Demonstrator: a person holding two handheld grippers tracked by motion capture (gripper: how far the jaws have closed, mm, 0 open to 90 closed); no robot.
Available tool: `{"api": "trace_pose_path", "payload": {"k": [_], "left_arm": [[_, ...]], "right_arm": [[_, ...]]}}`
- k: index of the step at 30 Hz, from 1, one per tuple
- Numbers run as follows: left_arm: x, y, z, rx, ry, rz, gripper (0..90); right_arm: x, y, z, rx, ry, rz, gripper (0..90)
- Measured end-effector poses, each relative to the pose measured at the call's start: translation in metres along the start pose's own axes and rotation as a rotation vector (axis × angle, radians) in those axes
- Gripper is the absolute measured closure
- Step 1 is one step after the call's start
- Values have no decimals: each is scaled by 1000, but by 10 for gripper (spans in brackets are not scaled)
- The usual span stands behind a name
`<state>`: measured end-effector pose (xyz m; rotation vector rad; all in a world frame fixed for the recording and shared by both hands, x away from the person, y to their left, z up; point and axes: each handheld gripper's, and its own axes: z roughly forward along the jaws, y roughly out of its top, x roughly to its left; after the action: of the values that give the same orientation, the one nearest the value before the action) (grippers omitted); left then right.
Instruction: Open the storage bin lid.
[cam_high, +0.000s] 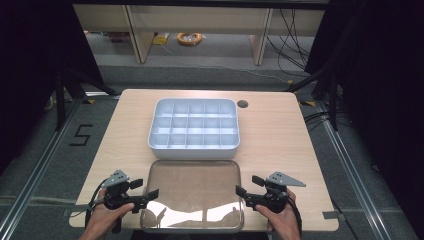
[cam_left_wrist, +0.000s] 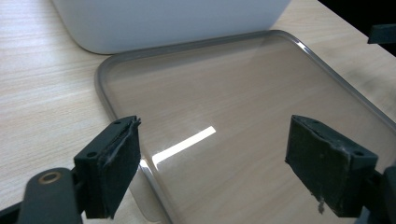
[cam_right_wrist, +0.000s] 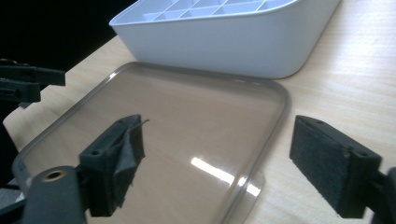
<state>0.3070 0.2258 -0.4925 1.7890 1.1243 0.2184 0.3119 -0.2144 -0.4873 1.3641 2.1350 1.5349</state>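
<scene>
Nearest the high-view cam: two hands coming in at the table's near edge, each holding a gripper. L gripper (cam_high: 146, 188) is sitting at the near-left corner of the clear lid (cam_high: 192, 200); R gripper (cam_high: 248, 188) is sitting at the lid's near-right corner.

L gripper: jaws standing wide apart, straddling the lid's left rim, pads not pressing on it. R gripper: jaws likewise standing wide apart, straddling the lid's right rim, pads clear of it. Neither is gripping anything.

The lid, a transparent rounded-rectangle w/ a greyish rim, is lying flat on the wooden table (cam_high: 280, 135), reflecting overhead light. Just behind the lid, nearly touching its far edge, a white divided organiser box (cam_high: 194, 129) is standing, its compartments arranged in a grid. Behind and to the right of the lid, past the box's far-right corner, a round cable hole (cam_high: 242, 104) is showing in the table.

Writing: a black "5" marking (cam_high: 81, 135) is lying on the floor, left of the lid, off the table. No brand or label is readable on lid, box or grippers.
</scene>
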Motion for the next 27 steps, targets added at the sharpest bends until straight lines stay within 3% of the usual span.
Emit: {"api": "trace_pose_path", "payload": {"k": [2, 3, 4, 6, 10, 12, 14, 15, 19, 20, 22, 23, 25, 26, 27], "left_arm": [[-1, -1, -1, 1, -17, 7, 169], [-2, -1, -2, 15, -21, 23, 167], [-2, -2, -1, 11, -33, 22, 164], [-4, -3, -1, 14, -58, 22, 163], [-7, -4, -5, 5, -45, 58, 163], [-9, -6, -6, -1, -34, 52, 163], [-9, -6, -7, 4, -43, 66, 163], [-9, -7, -8, 6, -46, 59, 163], [-12, -10, -10, 8, -49, 64, 164], [-12, -10, -10, 12, -48, 86, 164], [-15, -12, -11, 25, -33, 97, 164], [-16, -12, -11, 28, -37, 118, 164], [-18, -13, -12, 33, -50, 116, 164], [-18, -14, -12, 37, -49, 121, 164], [-20, -15, -12, 32, -45, 109, 164]], "right_arm": [[1, -1, 0, 3, 6, -24, 175], [5, -1, -2, 17, 1, 14, 176], [4, -1, -2, 7, 13, -23, 182], [6, -1, -4, -20, 16, -46, 188], [10, -3, -9, -17, 20, -67, 189], [11, -6, -12, -5, 26, -64, 189], [13, -9, -15, 7, 31, -36, 189], [11, -10, -14, -3, 38, -67, 189], [15, -14, -19, 14, 43, -51, 193], [14, -14, -19, 18, 31, -79, 193], [17, -17, -20, 38, 30, -86, 193], [17, -18, -22, 45, 36, -85, 192], [20, -21, -23, 65, 24, -63, 188], [19, -21, -22, 55, 24, -94, 186], [22, -23, -24, 68, 22, -58, 185]]}}
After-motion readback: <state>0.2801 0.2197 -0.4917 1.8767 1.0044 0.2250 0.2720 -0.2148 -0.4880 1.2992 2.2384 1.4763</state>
